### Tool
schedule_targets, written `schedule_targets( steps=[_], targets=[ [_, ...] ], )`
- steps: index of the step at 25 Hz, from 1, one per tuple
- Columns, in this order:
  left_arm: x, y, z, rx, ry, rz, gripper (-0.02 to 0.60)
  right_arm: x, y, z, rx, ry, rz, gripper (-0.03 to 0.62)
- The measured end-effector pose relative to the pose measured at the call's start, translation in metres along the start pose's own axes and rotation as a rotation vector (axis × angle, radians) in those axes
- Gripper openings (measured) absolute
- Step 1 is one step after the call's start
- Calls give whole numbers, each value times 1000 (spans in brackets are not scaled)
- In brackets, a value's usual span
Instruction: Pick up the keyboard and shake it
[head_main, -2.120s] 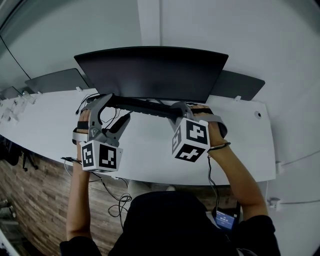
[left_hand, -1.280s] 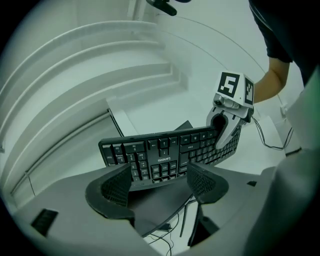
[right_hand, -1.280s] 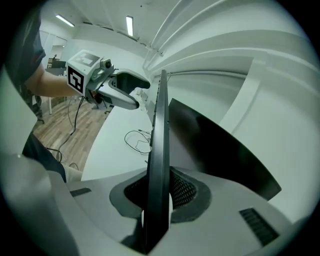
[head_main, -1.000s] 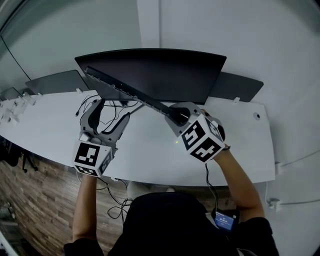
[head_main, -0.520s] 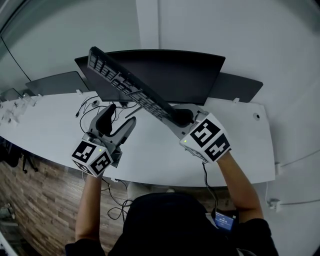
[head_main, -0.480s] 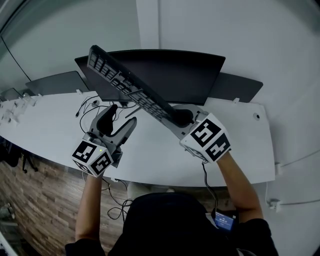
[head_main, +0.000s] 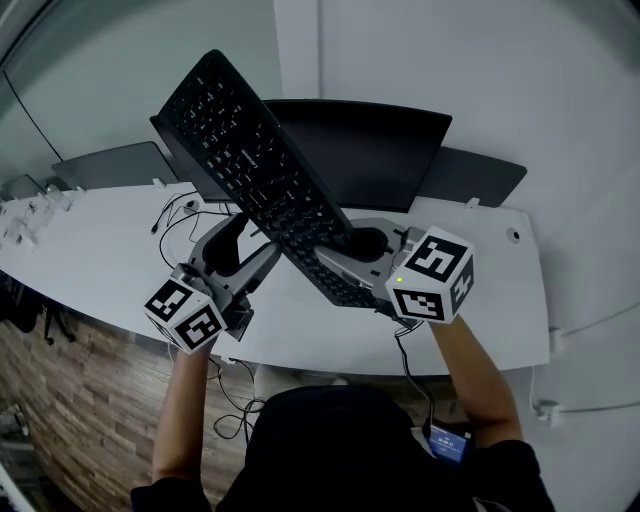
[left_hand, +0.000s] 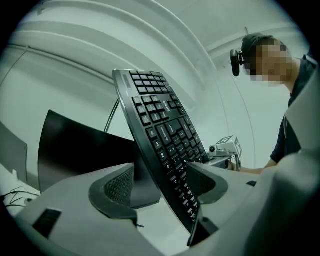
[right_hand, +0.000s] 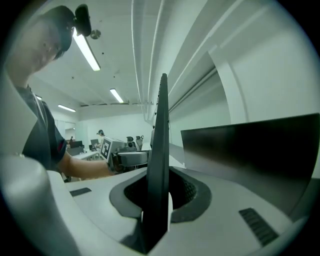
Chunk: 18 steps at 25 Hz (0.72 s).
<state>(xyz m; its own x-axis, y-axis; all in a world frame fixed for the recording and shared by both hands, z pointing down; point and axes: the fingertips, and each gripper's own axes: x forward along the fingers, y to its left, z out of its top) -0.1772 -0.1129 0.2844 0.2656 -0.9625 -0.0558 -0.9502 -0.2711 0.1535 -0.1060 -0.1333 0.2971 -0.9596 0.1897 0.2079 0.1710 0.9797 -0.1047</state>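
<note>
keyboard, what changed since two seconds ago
The keyboard swung up off the desk: its left end rose high and its keys now face the head camera. The right gripper alone carries it, jaws shut on its right end. The left gripper is off it, jaws apart. The monitor and desk stayed put.

Left gripper sits at near left and points far-right, roughly level. Its jaws are apart, and the keyboard shows between them in the left gripper view. The left pad is clear of it; contact at the right pad can't be told. Right gripper is at near right, rolled, pointing left and slightly down, jaws clamped on the keyboard's near end. Both forearms, left and right, reach out from the torso, bare below dark sleeves.
</note>
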Motion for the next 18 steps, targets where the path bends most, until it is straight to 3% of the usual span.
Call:
schedule_targets(
  steps=[12,18],
  targets=[
    [3,-23,12,-149,-72,-154,350,-9,20,17,193,-172,236,81],
    [7,-34,26,-205,-117,-236,350,-7,25,17,259,-206,318,81]
  ],
)
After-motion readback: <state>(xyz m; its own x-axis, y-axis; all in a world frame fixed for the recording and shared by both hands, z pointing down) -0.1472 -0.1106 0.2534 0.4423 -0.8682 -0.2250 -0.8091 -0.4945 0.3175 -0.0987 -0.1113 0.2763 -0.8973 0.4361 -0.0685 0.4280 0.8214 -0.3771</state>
